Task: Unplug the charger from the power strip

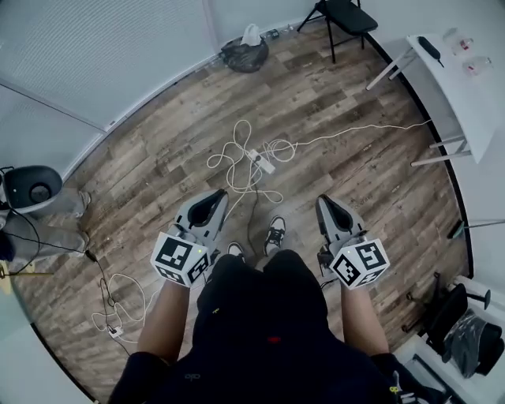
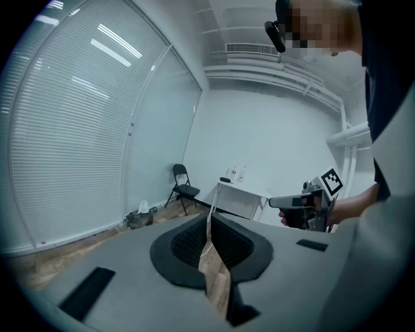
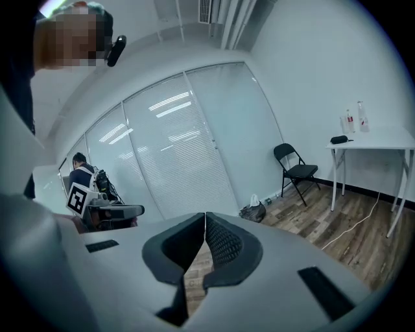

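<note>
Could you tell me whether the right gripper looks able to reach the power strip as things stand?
Probably not yet: the right gripper, jaws together, is held high, while the power strip lies on the floor beyond the shoes. Nothing blocks the way; the person would need to crouch.

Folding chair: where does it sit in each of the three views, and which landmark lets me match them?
Head view: the folding chair is at the top edge, right of centre.
Left gripper view: left of centre, against the far wall, above the jaws.
Right gripper view: right of centre, near the blinds.
Shared landmark: the black bag on the floor beside the chair, seen in all three views.
</note>
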`<state>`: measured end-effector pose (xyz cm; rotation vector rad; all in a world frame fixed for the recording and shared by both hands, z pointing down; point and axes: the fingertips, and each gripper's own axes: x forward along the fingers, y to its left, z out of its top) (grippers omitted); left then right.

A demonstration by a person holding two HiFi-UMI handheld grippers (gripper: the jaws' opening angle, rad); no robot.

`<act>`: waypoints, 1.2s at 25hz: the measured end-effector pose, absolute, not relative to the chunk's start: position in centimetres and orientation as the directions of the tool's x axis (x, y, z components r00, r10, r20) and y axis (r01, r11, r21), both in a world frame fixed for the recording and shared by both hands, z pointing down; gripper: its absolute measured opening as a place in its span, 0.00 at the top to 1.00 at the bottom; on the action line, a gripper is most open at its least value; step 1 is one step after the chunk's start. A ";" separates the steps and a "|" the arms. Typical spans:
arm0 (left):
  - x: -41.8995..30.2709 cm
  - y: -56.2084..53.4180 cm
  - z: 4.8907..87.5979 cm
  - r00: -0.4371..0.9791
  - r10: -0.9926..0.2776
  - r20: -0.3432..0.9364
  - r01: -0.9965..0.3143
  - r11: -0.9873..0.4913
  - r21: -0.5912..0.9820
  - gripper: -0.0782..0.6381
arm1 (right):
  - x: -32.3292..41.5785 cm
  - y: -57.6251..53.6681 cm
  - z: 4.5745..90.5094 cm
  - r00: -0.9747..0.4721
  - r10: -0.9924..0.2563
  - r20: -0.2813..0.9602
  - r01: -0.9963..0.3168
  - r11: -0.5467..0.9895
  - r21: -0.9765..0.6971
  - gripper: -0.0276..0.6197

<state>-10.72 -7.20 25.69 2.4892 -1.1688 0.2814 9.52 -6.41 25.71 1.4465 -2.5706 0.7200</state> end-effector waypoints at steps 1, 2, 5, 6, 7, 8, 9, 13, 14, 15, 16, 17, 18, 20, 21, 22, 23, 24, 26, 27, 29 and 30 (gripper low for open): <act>-10.0 -8.6 26.1 0.625 -0.704 0.336 -0.780 -0.575 0.246 0.84 | 10.1 -7.9 26.2 -0.552 -0.771 0.318 -0.825 0.451 -0.340 0.93; -9.2 -9.9 26.6 0.618 -0.709 0.338 -0.786 -0.568 0.245 0.84 | 10.6 -9.3 26.9 -0.564 -0.760 0.322 -0.820 0.470 -0.328 0.93; -7.1 -13.4 29.0 0.608 -0.712 0.351 -0.793 -0.558 0.244 0.84 | 11.9 -13.5 29.7 -0.595 -0.730 0.335 -0.802 0.515 -0.302 0.93; -6.7 -14.5 30.1 0.604 -0.710 0.361 -0.796 -0.554 0.244 0.84 | 12.2 -14.9 30.9 -0.599 -0.723 0.345 -0.800 0.521 -0.297 0.93; -6.3 -15.5 31.3 0.601 -0.707 0.373 -0.799 -0.549 0.245 0.84 | 12.3 -16.1 32.3 -0.599 -0.716 0.358 -0.801 0.524 -0.290 0.93; -6.0 -16.4 32.6 0.600 -0.700 0.387 -0.799 -0.547 0.248 0.84 | 12.4 -17.3 33.7 -0.596 -0.710 0.374 -0.803 0.527 -0.280 0.93; -5.7 -17.2 33.9 0.602 -0.691 0.399 -0.797 -0.549 0.252 0.84 | 12.4 -18.4 35.2 -0.592 -0.703 0.393 -0.805 0.529 -0.267 0.93; -4.4 -20.2 39.6 0.626 -0.649 0.432 -0.775 -0.580 0.253 0.84 | 12.5 -21.2 41.9 -0.574 -0.676 0.462 -0.813 0.537 -0.226 0.93; -4.3 -20.9 41.3 0.632 -0.639 0.439 -0.769 -0.586 0.254 0.84 | 12.4 -21.7 43.8 -0.568 -0.670 0.477 -0.816 0.536 -0.218 0.92; -4.3 -21.7 43.2 0.635 -0.630 0.446 -0.765 -0.591 0.255 0.84 | 12.3 -22.1 45.8 -0.562 -0.666 0.490 -0.818 0.535 -0.211 0.92; -4.4 -22.6 45.3 0.638 -0.622 0.453 -0.761 -0.597 0.253 0.84 | 12.2 -22.6 48.0 -0.555 -0.663 0.502 -0.821 0.533 -0.204 0.92; -4.4 -23.4 47.6 0.641 -0.613 0.461 -0.757 -0.605 0.248 0.84 | 12.1 -23.1 50.3 -0.548 -0.659 0.515 -0.824 0.530 -0.199 0.92; -4.5 -24.1 50.1 0.645 -0.602 0.470 -0.751 -0.614 0.243 0.84 | 11.9 -23.5 52.9 -0.539 -0.655 0.530 -0.829 0.524 -0.195 0.92; -4.8 -25.4 55.3 0.651 -0.578 0.492 -0.738 -0.632 0.235 0.84 | 11.6 -24.2 58.2 -0.518 -0.644 0.563 -0.839 0.512 -0.187 0.92; -4.9 -25.7 58.0 0.652 -0.566 0.505 -0.733 -0.640 0.230 0.84 | 11.4 -24.3 60.8 -0.510 -0.639 0.576 -0.842 0.507 -0.185 0.92; -5.1 -26.0 60.7 0.651 -0.556 0.518 -0.730 -0.645 0.226 0.84 | 11.1 -24.4 63.3 -0.506 -0.633 0.586 -0.845 0.502 -0.187 0.92; -5.4 -26.2 63.2 0.648 -0.547 0.530 -0.729 -0.647 0.224 0.84 | 10.9 -24.4 65.6 -0.504 -0.629 0.592 -0.846 0.497 -0.192 0.92; -5.6 -26.4 65.6 0.646 -0.539 0.541 -0.728 -0.648 0.224 0.84 | 10.6 -24.5 67.9 -0.503 -0.625 0.597 -0.847 0.493 -0.196 0.92; -6.0 -27.1 70.4 0.644 -0.524 0.557 -0.725 -0.651 0.225 0.84 | 10.2 -25.0 72.3 -0.502 -0.616 0.607 -0.846 0.496 -0.196 0.92; -6.2 -27.5 72.7 0.643 -0.516 0.566 -0.722 -0.655 0.223 0.84 | 9.9 -25.2 74.5 -0.504 -0.609 0.612 -0.842 0.502 -0.195 0.92; -6.4 -28.1 77.6 0.638 -0.494 0.591 -0.716 -0.664 0.218 0.84 | 9.1 -25.6 79.0 -0.521 -0.585 0.622 -0.827 0.525 -0.198 0.83; -6.5 -28.4 80.0 0.634 -0.483 0.604 -0.713 -0.667 0.216 0.84 | 8.8 -25.6 81.2 -0.530 -0.571 0.627 -0.818 0.540 -0.199 0.79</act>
